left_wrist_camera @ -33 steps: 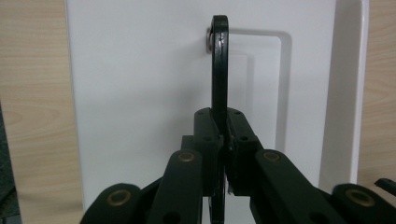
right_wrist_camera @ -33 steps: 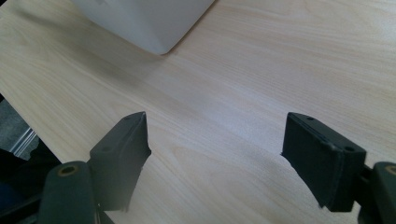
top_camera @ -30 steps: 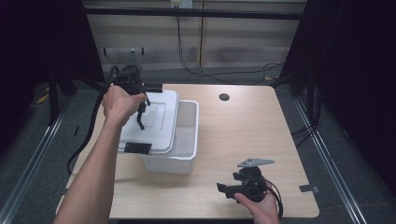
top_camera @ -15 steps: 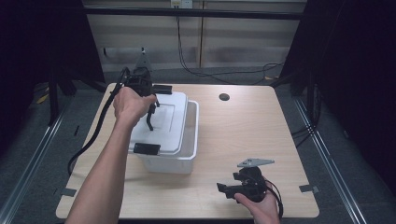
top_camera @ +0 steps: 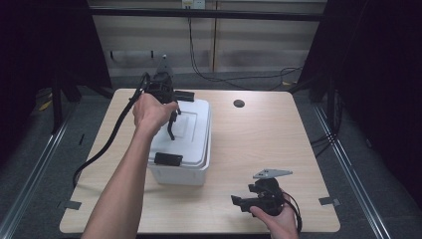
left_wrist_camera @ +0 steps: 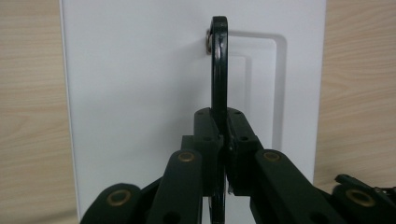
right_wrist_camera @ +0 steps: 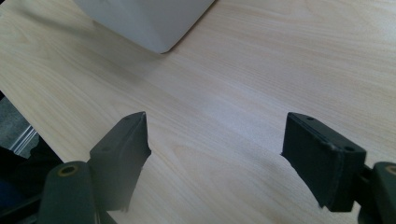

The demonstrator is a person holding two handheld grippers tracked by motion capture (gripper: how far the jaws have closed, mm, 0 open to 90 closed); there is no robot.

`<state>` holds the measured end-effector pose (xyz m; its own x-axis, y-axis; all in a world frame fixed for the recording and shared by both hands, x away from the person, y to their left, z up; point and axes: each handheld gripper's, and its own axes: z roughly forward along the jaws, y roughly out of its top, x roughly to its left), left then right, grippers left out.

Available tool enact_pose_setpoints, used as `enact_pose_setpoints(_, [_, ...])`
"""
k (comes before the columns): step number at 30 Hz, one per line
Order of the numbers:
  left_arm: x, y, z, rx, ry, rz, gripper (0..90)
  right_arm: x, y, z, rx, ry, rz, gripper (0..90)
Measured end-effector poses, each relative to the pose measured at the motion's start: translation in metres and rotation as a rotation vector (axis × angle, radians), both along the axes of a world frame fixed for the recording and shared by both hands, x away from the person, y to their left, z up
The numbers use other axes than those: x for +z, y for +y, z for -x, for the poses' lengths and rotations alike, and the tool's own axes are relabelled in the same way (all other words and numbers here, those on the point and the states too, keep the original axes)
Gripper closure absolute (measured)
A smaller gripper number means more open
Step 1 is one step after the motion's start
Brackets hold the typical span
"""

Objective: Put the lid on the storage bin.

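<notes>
Since a second ago, the lid (top_camera: 186, 128) has slid toward 3 o'clock, now covering the box (top_camera: 180, 172); left tool (left_wrist_camera: 223, 140) clamps its handle (left_wrist_camera: 219, 65), running 12 to 6; right tool (right_wrist_camera: 215, 158) gapes, idle.

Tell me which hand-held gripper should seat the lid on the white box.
Left. The left hand-held gripper is already clamped on the lid's black handle above the box. The right hand-held gripper rests open on the table, apart.

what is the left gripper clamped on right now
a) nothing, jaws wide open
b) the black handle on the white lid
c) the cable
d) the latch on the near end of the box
b: in the left gripper view the left gripper pinches the thin black handle standing up from the white lid.
</notes>
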<state>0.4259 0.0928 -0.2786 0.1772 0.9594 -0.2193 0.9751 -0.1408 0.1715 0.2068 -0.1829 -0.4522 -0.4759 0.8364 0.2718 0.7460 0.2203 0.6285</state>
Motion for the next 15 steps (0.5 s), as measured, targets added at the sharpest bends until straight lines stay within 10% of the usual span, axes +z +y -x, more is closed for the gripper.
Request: enact_pose_setpoints(15, [-0.012,-0.01,0.003,0.024,0.001,0.0,84.8,0.0,0.0,0.0,0.003,-0.001,-0.005,22.3])
